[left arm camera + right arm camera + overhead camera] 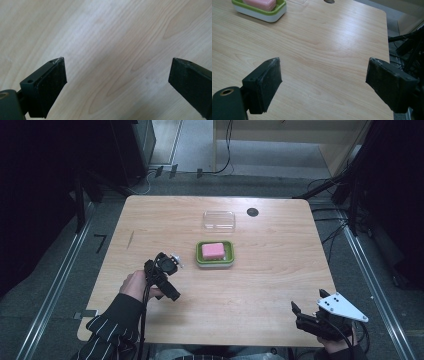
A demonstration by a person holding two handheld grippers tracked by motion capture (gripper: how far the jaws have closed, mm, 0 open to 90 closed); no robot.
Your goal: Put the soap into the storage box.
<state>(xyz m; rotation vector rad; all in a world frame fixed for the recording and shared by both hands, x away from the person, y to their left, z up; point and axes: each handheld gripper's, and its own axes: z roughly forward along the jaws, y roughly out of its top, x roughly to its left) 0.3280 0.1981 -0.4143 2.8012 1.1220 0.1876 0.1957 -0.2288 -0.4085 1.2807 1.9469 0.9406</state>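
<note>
At centre frame on the table (280, 270), a pink soap bar (213, 250) sits in a green-rimmed container (215, 264), its clear lid (219, 220) lying apart above. Left gripper (176, 261) and right gripper (300, 312) are spread, empty; covering seemingly remains.

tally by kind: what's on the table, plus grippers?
Green-rimmed dish: 1
Pink block in that dish: 1
Clear lid, lying apart behind the dish: 1
Grippers: 2, left gripper and right gripper, both open
Total: 5
</note>
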